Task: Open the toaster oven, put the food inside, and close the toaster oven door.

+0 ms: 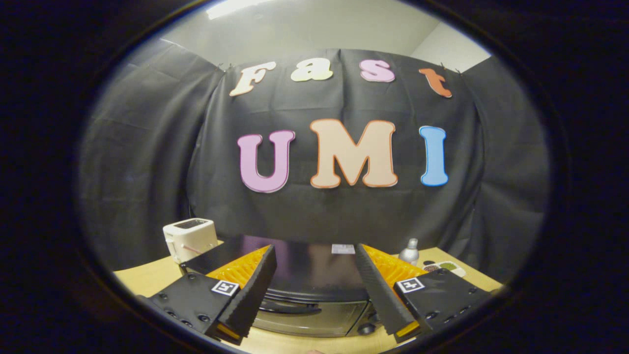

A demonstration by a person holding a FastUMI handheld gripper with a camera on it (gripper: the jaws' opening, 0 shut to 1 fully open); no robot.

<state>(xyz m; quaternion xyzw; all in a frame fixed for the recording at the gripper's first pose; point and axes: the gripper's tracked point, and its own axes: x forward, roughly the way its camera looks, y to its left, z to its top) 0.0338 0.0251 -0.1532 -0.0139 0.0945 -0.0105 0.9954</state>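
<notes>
Though door shut, tongs (314,290) agape above toaster oven (304,275).

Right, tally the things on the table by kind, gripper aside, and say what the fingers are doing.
Toaster oven, door shut: 1
White toaster: 1
Silver bottle: 1
Small dish: 1
Total: 4
The gripper is open, fingers spread above the oven, holding nothing.
</notes>
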